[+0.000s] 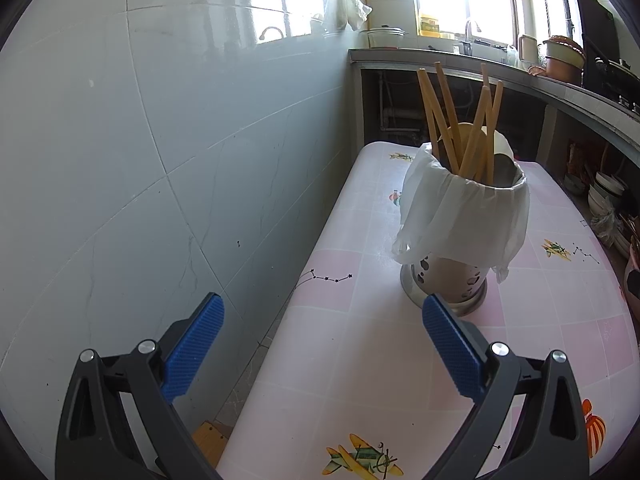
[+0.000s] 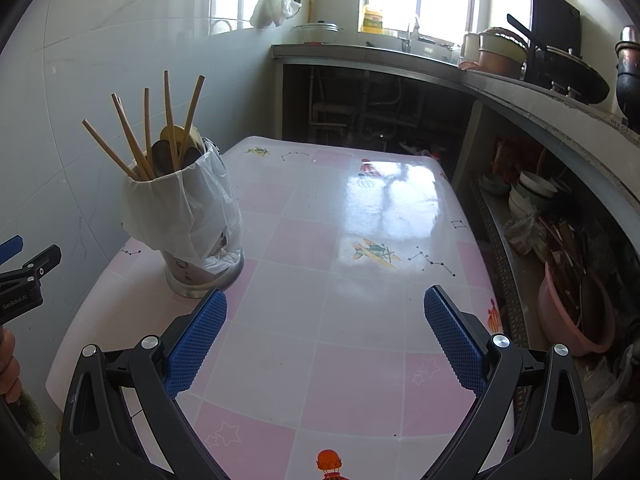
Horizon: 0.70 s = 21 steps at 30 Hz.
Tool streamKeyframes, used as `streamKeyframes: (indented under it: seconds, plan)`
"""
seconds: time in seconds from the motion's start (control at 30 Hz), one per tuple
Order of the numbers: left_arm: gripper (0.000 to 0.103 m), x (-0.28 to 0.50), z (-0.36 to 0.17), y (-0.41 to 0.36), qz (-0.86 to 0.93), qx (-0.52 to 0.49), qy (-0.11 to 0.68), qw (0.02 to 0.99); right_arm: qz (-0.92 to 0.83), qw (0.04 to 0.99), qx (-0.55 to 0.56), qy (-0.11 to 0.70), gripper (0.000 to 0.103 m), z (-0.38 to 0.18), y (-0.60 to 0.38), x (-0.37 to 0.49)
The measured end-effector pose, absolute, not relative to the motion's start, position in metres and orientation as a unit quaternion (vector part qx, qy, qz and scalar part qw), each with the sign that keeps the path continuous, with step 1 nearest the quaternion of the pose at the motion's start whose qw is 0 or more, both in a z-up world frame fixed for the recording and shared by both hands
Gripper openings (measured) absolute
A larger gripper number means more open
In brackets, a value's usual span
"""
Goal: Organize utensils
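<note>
Pink-and-white checked tablecloth [image 2: 320, 240], tan chopsticks [image 2: 132, 148], blue dimpled fingers [image 2: 196, 340].

Left gripper [image 1: 323, 344]: matte black triangular finger arms with cut-out slots, silver round-head screws at pivots, blue cross-hatched rubber pads [image 1: 192, 354]. Right gripper [image 2: 326, 336]: identical build, blue textured pads [image 2: 454, 344]. Left unit's side, seen from right wrist view: white "GenRobot.AI" lettering; bare skin of hand [image 2: 9, 364] beneath.

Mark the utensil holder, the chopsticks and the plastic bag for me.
utensil holder [image 2: 188, 278]: right wrist view, on the bare metal base below the bag.
chopsticks [image 1: 444, 108]: left wrist view, on one stick's shaft above the rim.
plastic bag [image 1: 460, 216]: left wrist view, on the draped white front.
</note>
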State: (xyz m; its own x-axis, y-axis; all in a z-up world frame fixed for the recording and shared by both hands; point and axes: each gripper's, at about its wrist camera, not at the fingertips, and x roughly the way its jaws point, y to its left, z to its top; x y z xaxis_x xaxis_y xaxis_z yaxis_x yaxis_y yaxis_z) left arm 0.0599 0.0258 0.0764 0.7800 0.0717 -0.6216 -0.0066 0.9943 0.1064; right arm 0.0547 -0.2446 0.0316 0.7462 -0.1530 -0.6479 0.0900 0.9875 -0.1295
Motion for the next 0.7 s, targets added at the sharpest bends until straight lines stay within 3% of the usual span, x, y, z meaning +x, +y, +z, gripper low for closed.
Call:
streamKeyframes:
  seconds: [0.7]
  plan:
    - [0.097,0.0597,0.0762,0.0255,0.02,0.049,0.331,0.942,-0.065,0.934,-0.045,0.35,0.095,0.032,-0.2425,0.0551]
